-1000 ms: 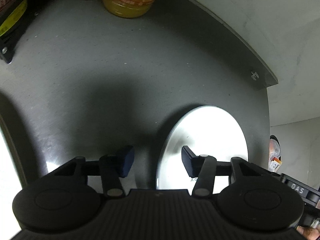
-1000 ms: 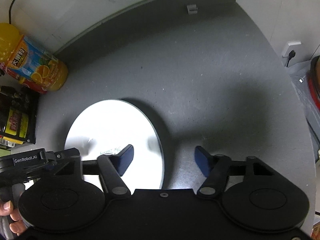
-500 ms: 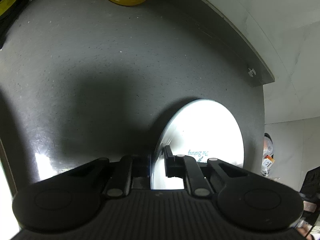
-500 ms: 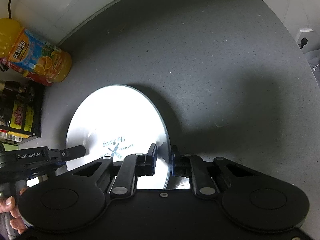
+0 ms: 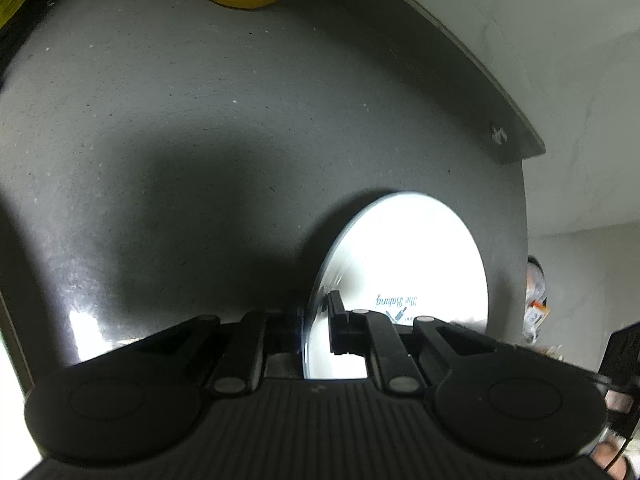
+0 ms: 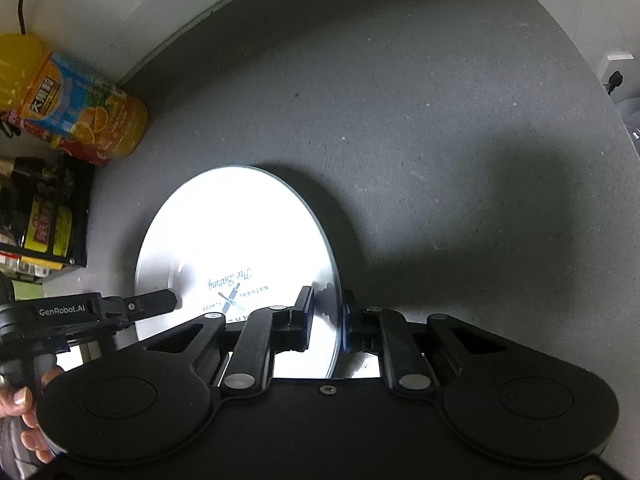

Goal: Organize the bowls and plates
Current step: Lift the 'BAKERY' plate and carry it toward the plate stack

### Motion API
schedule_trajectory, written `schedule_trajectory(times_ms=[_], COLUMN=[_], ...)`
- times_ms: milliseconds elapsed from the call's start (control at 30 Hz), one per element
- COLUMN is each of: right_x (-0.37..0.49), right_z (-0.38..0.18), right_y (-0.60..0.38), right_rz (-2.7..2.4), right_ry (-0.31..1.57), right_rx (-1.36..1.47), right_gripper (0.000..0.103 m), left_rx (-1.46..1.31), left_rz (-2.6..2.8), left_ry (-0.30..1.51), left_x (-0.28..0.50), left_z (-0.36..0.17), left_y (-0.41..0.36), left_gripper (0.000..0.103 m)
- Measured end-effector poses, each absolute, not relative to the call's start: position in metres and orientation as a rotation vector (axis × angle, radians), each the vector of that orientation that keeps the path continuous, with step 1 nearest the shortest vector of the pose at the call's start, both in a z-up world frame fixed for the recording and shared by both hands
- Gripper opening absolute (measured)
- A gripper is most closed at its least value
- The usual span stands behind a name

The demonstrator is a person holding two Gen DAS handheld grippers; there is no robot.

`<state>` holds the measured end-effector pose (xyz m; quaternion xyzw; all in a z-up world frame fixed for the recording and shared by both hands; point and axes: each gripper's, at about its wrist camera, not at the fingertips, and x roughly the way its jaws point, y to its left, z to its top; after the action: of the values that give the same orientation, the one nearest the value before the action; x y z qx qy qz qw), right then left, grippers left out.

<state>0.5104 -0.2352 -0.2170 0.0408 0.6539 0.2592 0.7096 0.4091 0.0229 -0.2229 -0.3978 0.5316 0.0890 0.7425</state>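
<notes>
Both hand-held grippers angled down, clamping plate rim

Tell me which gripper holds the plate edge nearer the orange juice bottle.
The left gripper: its fingers pinch the plate on the rim toward the orange juice bottle. The right gripper, fingers just closing, pinches the opposite rim.

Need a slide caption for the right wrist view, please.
Right gripper and left gripper clamp opposite rims of a white plate on a grey counter.
</notes>
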Motion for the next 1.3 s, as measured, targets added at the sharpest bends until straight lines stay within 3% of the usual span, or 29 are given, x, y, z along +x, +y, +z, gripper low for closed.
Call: schedule_trajectory(times_ms=[200,600,1300], right_x=[0.504,0.509,0.480], right_z=[-0.215,-0.182,-0.122], right_y=[-0.233,-0.226,-0.180], right_rz=[0.563,0.564,0.661], right_ry=[1.441,1.313,1.213], right_rx=[0.082,0.113,0.116], right_gripper=[0.015,0.009,0.008], left_rx=[-0.889,-0.847,-0.865], left_rz=[0.181,0.186,0.207], left_ry=[1.216,1.120,0.963], left_x=[0.409,0.413,0.384], left_z=[-0.226,-0.211,-0.158], left_y=[0.020,0.021,0.061], left_gripper=[0.010,0.009,0.009])
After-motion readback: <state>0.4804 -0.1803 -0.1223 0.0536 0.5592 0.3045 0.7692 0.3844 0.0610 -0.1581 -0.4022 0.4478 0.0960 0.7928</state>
